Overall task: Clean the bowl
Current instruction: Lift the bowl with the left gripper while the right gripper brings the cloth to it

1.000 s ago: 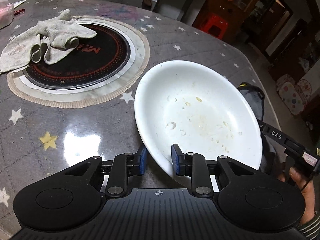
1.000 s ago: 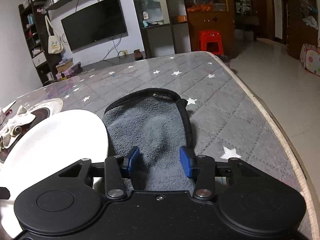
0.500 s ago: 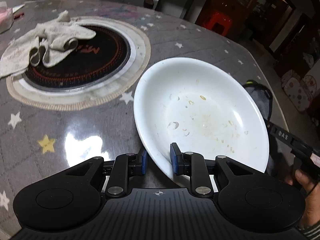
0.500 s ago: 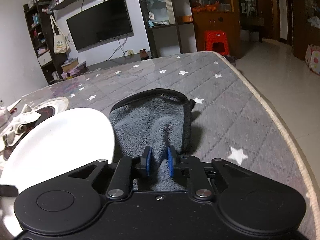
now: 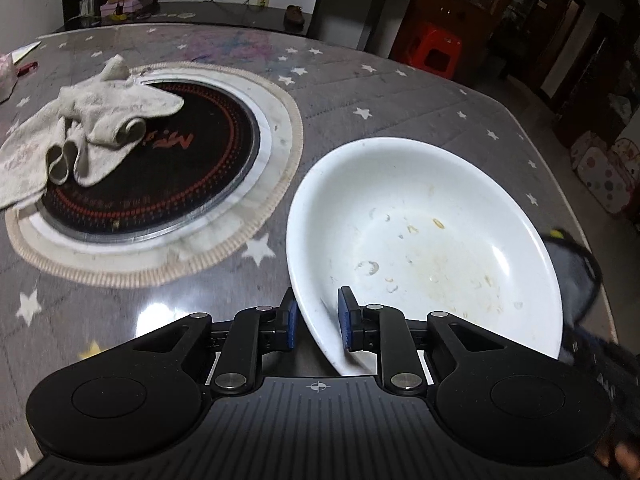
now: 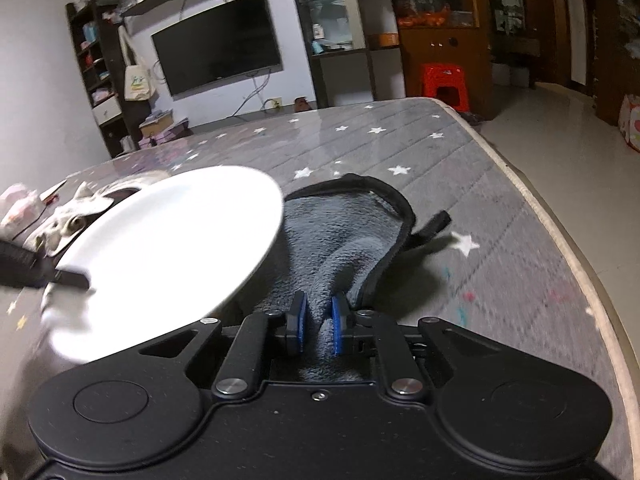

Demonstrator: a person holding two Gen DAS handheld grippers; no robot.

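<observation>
**Dim room, hard glare, smeared edges**

My left view is dim, with an overhead lamp mirrored as a white glare patch on the table (image 5: 158, 312) just left of my left gripper (image 5: 314, 318). In my right view the bowl (image 6: 168, 256) blows out to flat white, its near rim motion-blurred. Fisheye bends both frames' edges; right-hand corners smear.

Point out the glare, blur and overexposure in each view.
Left wrist: a lamp glare patch on the glossy table near the left gripper; the grey cloth is smeared at the right edge. Right wrist: the white bowl is blown out and featureless, its near rim motion-blurred; the right gripper stays sharp.
</observation>
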